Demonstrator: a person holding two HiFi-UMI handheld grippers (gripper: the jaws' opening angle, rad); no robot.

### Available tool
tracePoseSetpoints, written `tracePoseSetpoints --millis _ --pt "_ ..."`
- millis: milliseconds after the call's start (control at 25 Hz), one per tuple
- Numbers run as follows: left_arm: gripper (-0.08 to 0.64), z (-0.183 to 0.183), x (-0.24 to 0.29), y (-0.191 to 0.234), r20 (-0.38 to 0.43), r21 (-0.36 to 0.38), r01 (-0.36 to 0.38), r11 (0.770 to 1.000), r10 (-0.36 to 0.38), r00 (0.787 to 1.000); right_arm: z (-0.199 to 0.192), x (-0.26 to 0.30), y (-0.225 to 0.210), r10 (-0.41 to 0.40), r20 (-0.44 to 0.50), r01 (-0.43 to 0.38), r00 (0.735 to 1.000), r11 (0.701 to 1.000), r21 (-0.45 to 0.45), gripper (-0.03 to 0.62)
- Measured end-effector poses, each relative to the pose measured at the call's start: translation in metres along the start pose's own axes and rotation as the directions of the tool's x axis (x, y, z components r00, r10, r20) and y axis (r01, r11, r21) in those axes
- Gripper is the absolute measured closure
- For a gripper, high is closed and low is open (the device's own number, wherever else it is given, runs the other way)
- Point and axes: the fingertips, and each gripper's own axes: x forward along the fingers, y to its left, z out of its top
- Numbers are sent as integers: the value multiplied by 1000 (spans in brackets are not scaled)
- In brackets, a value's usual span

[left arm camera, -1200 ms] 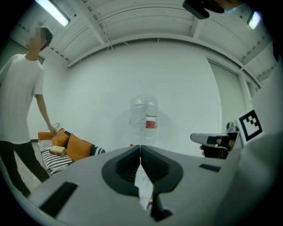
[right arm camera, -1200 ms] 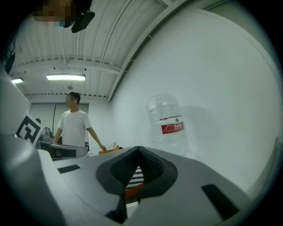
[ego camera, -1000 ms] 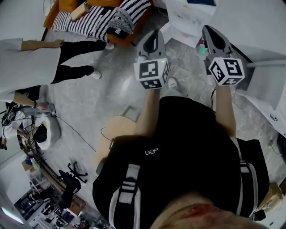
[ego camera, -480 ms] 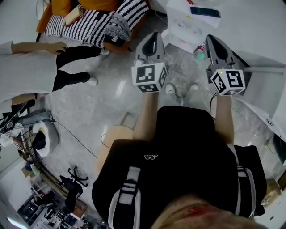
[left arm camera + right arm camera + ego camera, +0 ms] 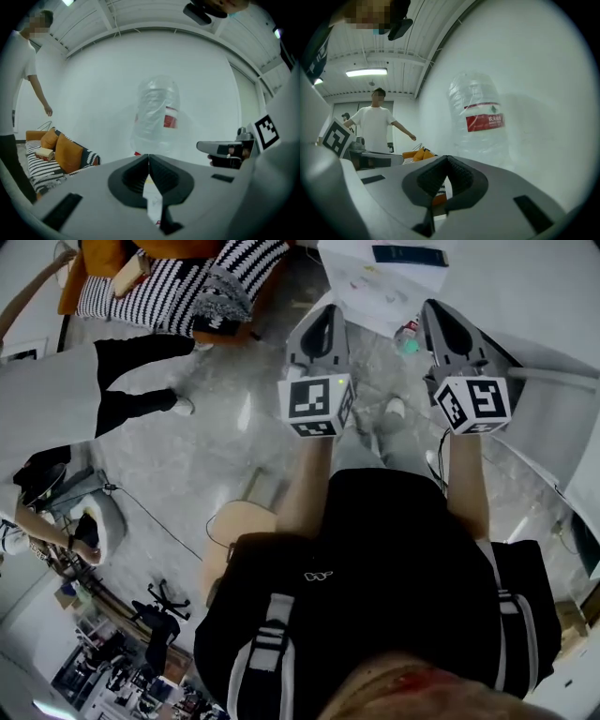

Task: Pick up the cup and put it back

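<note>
**1. Change from the earlier frames.** In the head view, the left gripper [image 5: 325, 310] and the right gripper [image 5: 434, 307] have moved closer to the white table [image 5: 548, 296]. They remain side by side, and their noses now lie at the table's near edge. The black-and-white striped cushion [image 5: 178, 282], well away from the table, has shifted toward the top-left corner of the view. The bystander in a white top and black trousers [image 5: 66, 395] stands on the grey floor on that same side.

**2. Task item.** No view resolves a cup, so its position relative to the table cannot be told. The item ahead of both grippers is a clear plastic bottle with a red label [image 5: 480, 117]. It shows faintly against a white surface. It stands upright with its long axis vertical, and the label print reads the right way up. Whether it rests on the table cannot be determined.

**3. Grippers.**
- **Left gripper:** the jaws are fully together and the ribbed pads meet along one line. Nothing sits between them.
- **Right gripper:** the jaws are likewise closed on nothing.
- Both grippers point roughly level toward the bottle and are clear of it.
</note>
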Motion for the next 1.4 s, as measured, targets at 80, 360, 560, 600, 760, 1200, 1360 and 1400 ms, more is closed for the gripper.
tracePoseSetpoints --millis 80,360,560,600,760,1200,1360,1400 --pt "546 -6 13 -9 13 9 17 1000 -17 1000 -10 7 -8 4 -1 -4 1000 1000 5 583" --pt "546 -81 48 -19 25 17 9 1000 -9 1000 -81 20 -29 45 13 -45 999 999 -6 583" --pt "546 -162 71 -12 9 36 11 999 -12 1000 -163 33 -37 41 39 -42 998 999 21 583" --pt "546 -177 76 -9 8 35 8 999 -8 1000 -179 36 -40 36 36 -37 999 999 22 583" --pt "546 -236 91 6 6 30 -17 999 16 1000 -240 46 -46 23 40 -24 999 999 27 583" --pt "546 -399 138 46 -1 85 -72 994 72 997 -416 68 -66 41 0 -41 999 999 -3 583" --pt "546 -445 167 58 34 46 -90 995 89 995 -463 78 -75 100 -7 -100 995 994 -43 583" --pt "546 -458 176 60 43 40 -91 995 90 995 -472 81 -79 108 8 -107 994 994 -30 583"
